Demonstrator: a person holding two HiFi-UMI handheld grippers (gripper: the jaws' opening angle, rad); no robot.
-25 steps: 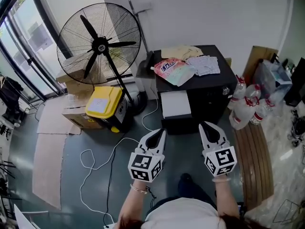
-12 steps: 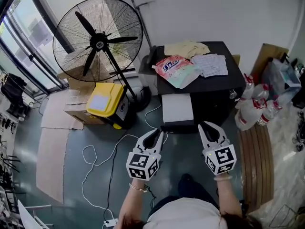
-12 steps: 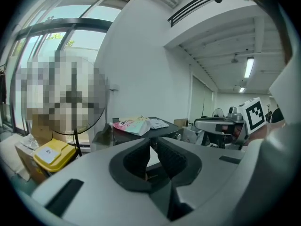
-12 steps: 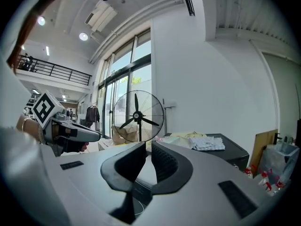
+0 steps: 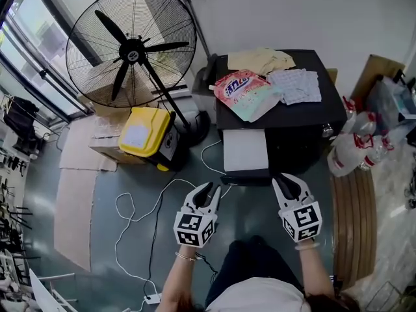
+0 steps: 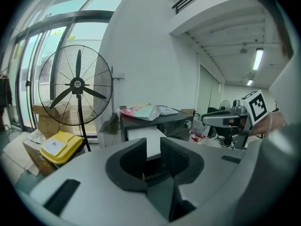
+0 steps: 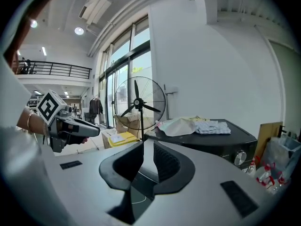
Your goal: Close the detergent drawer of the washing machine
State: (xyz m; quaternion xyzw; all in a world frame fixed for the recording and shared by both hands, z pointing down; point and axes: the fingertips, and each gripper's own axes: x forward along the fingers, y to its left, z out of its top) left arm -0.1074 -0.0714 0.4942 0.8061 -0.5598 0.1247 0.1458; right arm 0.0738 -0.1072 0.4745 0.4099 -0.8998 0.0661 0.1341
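Left tongs (image 5: 209, 187), right tongs (image 5: 288, 179) near open drawer (image 5: 246, 151)

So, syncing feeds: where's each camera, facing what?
Head view: on head, steeply down at black washing machine, white rectangular drawer out; forearms, left gripper, right gripper, jaws just opening, empty.
Left gripper view: along its jaws at drawer; right gripper visible.
Right gripper view: along its jaws at machine; left gripper visible.
Shared: black pedestal fan.
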